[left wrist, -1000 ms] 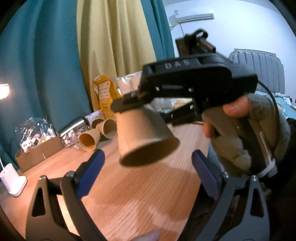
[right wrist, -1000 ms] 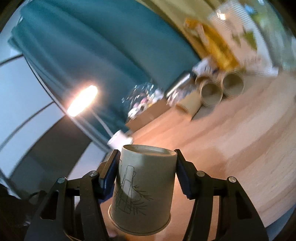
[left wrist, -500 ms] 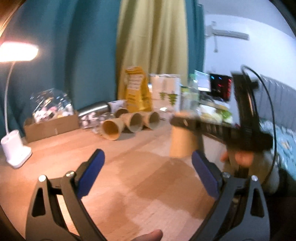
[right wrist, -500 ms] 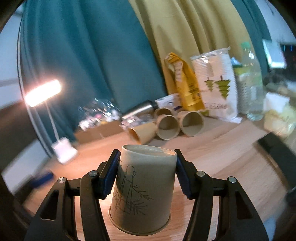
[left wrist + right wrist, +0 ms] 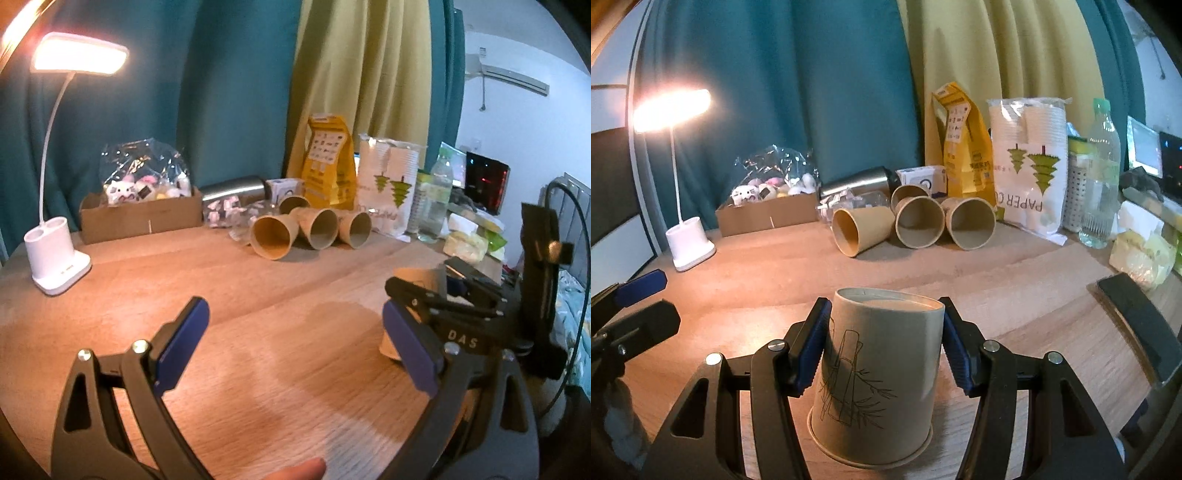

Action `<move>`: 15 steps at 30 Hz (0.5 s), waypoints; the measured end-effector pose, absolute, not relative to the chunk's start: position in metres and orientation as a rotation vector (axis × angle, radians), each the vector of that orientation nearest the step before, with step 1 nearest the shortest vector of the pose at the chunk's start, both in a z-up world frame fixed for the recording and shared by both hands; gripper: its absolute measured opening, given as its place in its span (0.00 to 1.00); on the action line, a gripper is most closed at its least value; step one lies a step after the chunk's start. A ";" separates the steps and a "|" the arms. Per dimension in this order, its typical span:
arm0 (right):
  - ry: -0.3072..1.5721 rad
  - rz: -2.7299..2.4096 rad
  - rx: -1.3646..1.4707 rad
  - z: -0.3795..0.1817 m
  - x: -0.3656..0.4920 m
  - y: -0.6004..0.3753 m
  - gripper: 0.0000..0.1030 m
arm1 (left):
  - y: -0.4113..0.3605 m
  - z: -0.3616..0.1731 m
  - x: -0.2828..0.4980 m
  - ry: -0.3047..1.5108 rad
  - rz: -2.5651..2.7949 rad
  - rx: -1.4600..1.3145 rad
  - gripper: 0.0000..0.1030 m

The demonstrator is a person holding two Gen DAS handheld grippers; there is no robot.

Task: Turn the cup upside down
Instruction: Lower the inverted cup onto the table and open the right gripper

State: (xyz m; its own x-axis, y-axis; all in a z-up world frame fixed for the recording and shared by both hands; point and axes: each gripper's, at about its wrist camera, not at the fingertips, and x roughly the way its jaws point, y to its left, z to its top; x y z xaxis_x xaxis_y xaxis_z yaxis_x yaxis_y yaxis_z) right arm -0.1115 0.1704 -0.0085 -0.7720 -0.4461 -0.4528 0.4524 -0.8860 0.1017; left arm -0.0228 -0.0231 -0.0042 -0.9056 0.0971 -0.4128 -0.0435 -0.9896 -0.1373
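A brown paper cup [image 5: 879, 373] with a bamboo drawing stands upside down, its rim on or just above the wooden table [image 5: 1015, 280]. My right gripper [image 5: 882, 350] is shut on the cup's sides near its upturned base. In the left wrist view the cup [image 5: 413, 280] is mostly hidden behind the right gripper's black body at the right. My left gripper [image 5: 295, 343] is open and empty over the table, to the left of the cup.
Several paper cups [image 5: 916, 223] lie on their sides at the back. Behind them stand a yellow bag [image 5: 964, 147], a paper-cup pack [image 5: 1030, 162] and a water bottle [image 5: 1100, 173]. A cardboard box [image 5: 768, 214] and a lit desk lamp [image 5: 687, 243] are at left.
The right gripper turned the cup from tilted in the air to base-up and brought it down to the table. The left gripper swung level and stayed open.
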 end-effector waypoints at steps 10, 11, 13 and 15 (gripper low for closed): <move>0.037 -2.587 0.673 -0.013 -0.106 0.170 0.59 | -0.022 -0.006 -0.028 -0.198 2.996 -0.696 0.93; 0.033 -2.590 0.677 -0.013 -0.106 0.171 0.60 | -0.022 -0.006 -0.029 -0.199 2.995 -0.699 0.93; 0.025 -2.596 0.680 -0.013 -0.105 0.174 0.62 | -0.023 -0.006 -0.029 -0.199 2.995 -0.702 0.93; 0.015 -2.606 0.679 -0.013 -0.104 0.177 0.67 | -0.022 -0.006 -0.030 -0.198 2.996 -0.704 0.93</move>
